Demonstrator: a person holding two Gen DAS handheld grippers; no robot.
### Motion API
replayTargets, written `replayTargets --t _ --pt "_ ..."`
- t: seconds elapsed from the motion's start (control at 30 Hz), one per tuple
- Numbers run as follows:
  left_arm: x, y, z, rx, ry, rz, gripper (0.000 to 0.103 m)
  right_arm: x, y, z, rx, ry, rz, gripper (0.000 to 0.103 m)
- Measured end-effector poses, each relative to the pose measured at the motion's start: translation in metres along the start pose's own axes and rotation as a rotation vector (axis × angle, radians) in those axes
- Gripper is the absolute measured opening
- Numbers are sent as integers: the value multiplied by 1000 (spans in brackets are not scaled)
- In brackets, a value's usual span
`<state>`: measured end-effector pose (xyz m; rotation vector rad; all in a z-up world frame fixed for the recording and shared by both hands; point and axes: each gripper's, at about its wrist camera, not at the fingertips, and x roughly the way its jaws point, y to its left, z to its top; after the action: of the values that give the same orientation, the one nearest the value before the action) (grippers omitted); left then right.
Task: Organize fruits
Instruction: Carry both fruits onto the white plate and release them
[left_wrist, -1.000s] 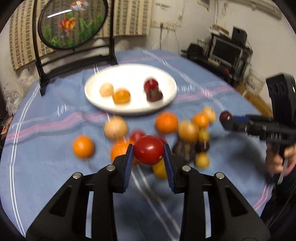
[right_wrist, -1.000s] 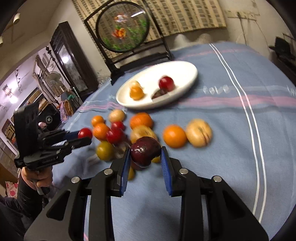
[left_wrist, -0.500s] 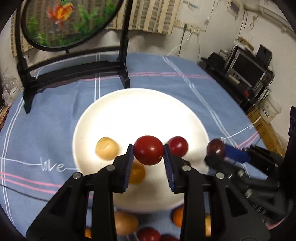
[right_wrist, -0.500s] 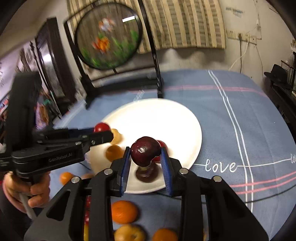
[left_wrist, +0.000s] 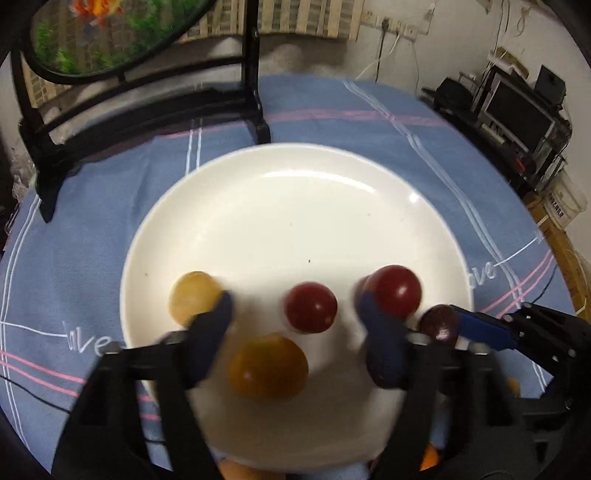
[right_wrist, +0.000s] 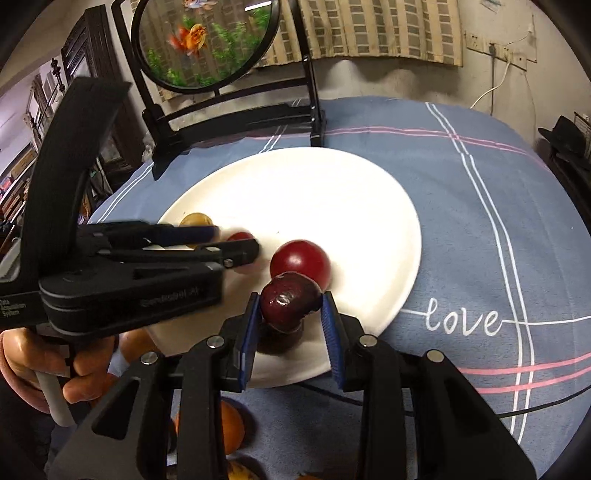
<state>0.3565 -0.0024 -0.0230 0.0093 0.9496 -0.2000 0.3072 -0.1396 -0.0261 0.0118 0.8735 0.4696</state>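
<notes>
- A white plate (left_wrist: 295, 192) lay on the surface, which was covered by a blue striped cloth (right_wrist: 480, 229); the plate is taken as the landmark.
- The left gripper (left_wrist: 295, 325) was held over the plate's near edge, its jaws opening and already spread wide, their blue pads blurred.
- A red tomato (left_wrist: 311, 307) was seen between those jaws, touched by neither pad, over the plate's near half.
- On the plate, a pale yellow fruit (left_wrist: 194, 297) lay at its near left, an orange fruit (left_wrist: 267, 365) nearer the rim, and a second red tomato (left_wrist: 393, 291) at its near right.
- The right gripper (right_wrist: 291, 317) was held over the plate's near right rim, its jaws opening; a dark red plum-like fruit (right_wrist: 290, 301) was between them, and contact with the pads could not be told for certain.
- More orange fruit (right_wrist: 231, 428) lay off the plate, on the cloth below its near rim.
- A round fish picture on a black stand (right_wrist: 207, 40) stood beyond the plate's far rim.
</notes>
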Motion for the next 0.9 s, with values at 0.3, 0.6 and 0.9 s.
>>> replayTargets --t 0.3,0.6,0.9 --pt "-94 14 -47 -21 -126 41 100 -73 8 -20 6 -158 -3 68" --pt "-134 14 -170 -66 -155 108 100 -100 -16 -97 89 -150 -39 69" --pt "-144 8 -214 -95 -175 -23 100 -106 -33 -128 160 -132 -120 69"
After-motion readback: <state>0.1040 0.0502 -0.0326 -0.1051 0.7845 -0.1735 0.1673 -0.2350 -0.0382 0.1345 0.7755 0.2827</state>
